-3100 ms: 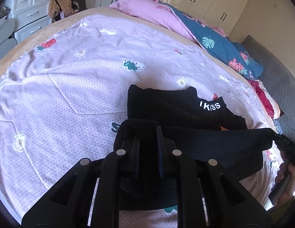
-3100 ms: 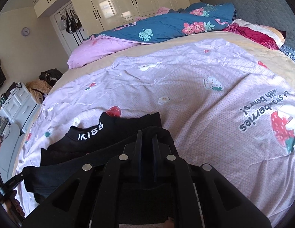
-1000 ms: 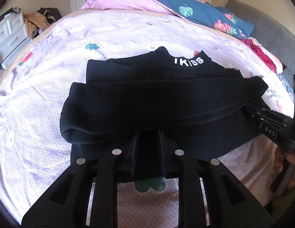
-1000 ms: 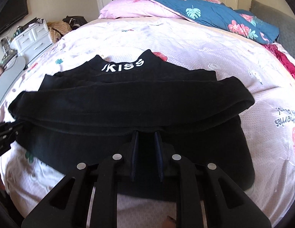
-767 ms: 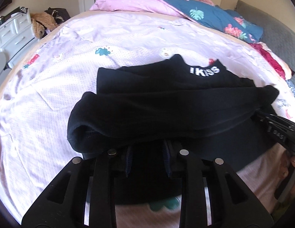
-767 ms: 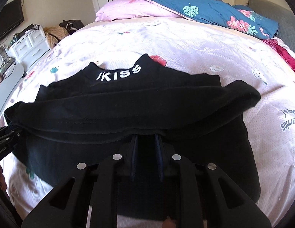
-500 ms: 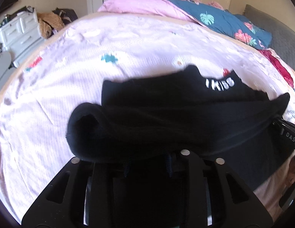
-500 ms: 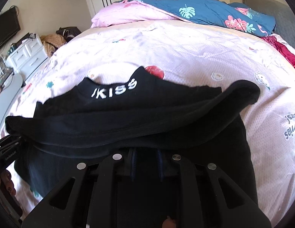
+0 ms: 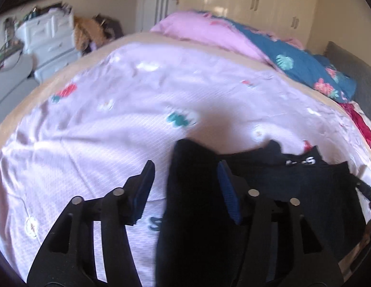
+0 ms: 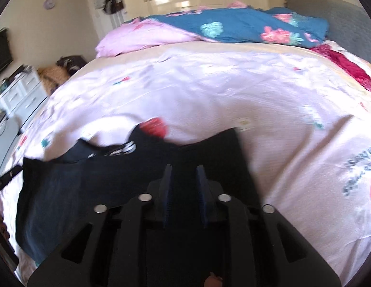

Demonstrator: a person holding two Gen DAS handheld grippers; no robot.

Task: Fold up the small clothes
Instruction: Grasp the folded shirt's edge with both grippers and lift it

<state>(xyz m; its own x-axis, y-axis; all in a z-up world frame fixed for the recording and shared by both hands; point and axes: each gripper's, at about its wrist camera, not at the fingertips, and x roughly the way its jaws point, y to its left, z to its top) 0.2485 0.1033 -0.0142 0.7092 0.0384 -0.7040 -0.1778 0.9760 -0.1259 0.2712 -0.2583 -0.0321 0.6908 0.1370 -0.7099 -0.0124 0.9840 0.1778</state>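
A black garment with white lettering at the collar lies folded on the pink bedspread; it shows in the left wrist view and the right wrist view. My left gripper is open, its jaws wide apart, with a black fold of the garment standing between them against the right pad. My right gripper is over the garment's right part with a narrow gap between the pads; black cloth lies between and under them. Both views are motion-blurred.
The bedspread has flower and strawberry prints. A pink pillow and a blue floral quilt lie at the far end. White drawers stand to the left of the bed. A grey headboard is at the right.
Both grippers carried the garment's lower edge forward over the collar part. My left gripper has opened wide and let the cloth go. The right pads have parted a little.
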